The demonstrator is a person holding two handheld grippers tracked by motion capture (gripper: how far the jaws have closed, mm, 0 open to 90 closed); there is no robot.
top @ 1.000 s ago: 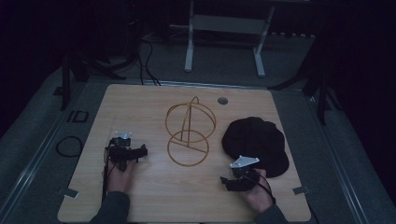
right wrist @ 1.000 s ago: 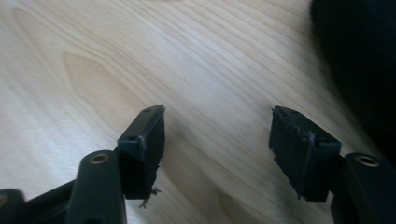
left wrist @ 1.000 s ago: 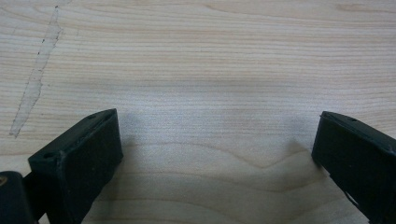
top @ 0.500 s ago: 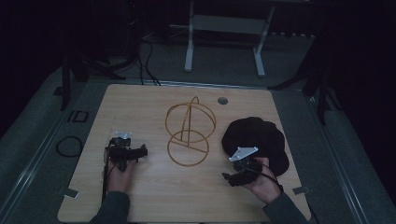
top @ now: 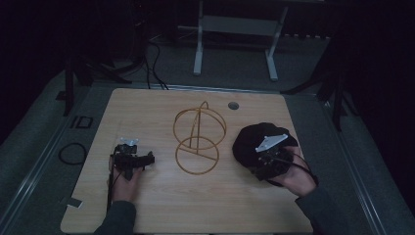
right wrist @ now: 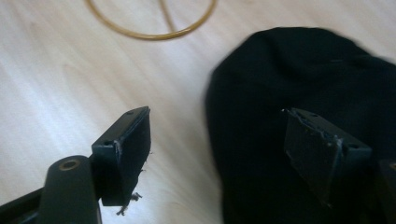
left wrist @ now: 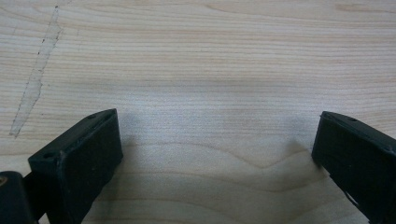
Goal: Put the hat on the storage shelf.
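Black hat (top: pixel 262 142) lies at four o'clock on the tabletop (top: pixel 205 196); your right gripper (right wrist: pixel 217 154) just lifted, jaws spreading empty above its edge, left gripper (left wrist: pixel 215 154) jaws spread: regrasp next

My right tongs (top: pixel 258 161) covered the near edge of the black hat (top: pixel 254 138) in the high view. In my right gripper view the hat (right wrist: pixel 299 84) ran off the right and bottom edges, blurred, and the brass wire stand (right wrist: pixel 154 28) was cropped at the top.
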